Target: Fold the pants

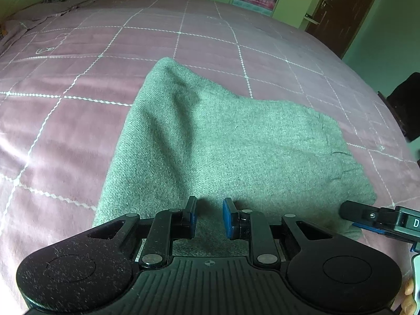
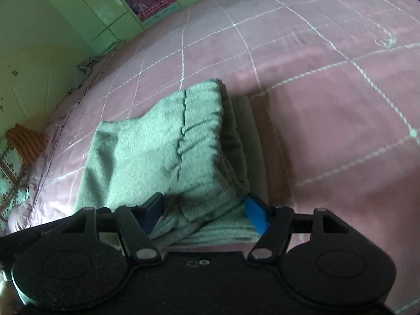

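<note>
- Our left gripper [image 1: 209, 216] sits nearest, low over the near edge of the pants [image 1: 223, 141]; its blue pads stand a small way apart with cloth under them, and we judge it clenched down to almost nothing, gripping no fold that we can see.
- Our right gripper [image 2: 207, 214] straddles the bunched corner of the pants [image 2: 168, 141] with the cloth between the pads, which are wide and not pressing; it is released for now.
- The grey-green pants lie already folded into a thick rectangle on the pink checked bed [image 1: 78, 78], near its front edge, with the gathered waistband [image 2: 183, 131] on top toward the right side.
- In the left view the right gripper [image 1: 349, 210] touches the right corner of the stack.
- For this step we would take every layer at the corner, not only the top one, before closing.
- We would keep both hands level so the fold lands square.
- The view under the stack is poor, so we cannot tell how many layers lie there.
</note>
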Action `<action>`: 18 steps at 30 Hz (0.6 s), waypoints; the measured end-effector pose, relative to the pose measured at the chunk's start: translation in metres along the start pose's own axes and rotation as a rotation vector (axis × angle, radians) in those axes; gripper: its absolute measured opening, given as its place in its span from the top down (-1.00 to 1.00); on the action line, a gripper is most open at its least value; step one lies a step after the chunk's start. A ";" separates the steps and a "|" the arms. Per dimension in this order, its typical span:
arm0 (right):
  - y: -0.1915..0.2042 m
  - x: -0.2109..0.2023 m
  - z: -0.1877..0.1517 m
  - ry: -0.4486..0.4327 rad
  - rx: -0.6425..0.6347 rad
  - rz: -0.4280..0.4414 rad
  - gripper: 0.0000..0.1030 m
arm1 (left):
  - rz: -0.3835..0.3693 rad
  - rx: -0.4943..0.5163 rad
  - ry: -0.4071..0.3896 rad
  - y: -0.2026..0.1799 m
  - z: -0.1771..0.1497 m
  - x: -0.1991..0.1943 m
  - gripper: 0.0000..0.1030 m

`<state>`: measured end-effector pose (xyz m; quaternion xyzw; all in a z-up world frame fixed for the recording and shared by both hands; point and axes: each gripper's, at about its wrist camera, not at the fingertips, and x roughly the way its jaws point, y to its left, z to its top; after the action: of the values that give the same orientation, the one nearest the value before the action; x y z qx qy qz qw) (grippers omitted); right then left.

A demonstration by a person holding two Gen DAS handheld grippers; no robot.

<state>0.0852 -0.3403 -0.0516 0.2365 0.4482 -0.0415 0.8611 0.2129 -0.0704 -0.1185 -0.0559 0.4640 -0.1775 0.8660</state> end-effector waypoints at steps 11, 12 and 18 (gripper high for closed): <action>0.043 -0.013 -0.004 -0.144 -0.164 -0.024 0.23 | -0.025 -0.011 -0.024 -0.004 0.006 -0.008 0.59; 0.044 -0.020 -0.003 -0.156 -0.171 -0.020 0.23 | -0.029 -0.016 -0.014 -0.004 0.005 -0.006 0.58; 0.010 -0.001 -0.011 -0.008 -0.107 -0.076 -0.02 | -0.007 0.033 0.009 -0.009 -0.001 0.003 0.59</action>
<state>0.0794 -0.3268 -0.0525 0.1729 0.4551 -0.0511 0.8720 0.2108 -0.0795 -0.1189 -0.0425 0.4649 -0.1882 0.8641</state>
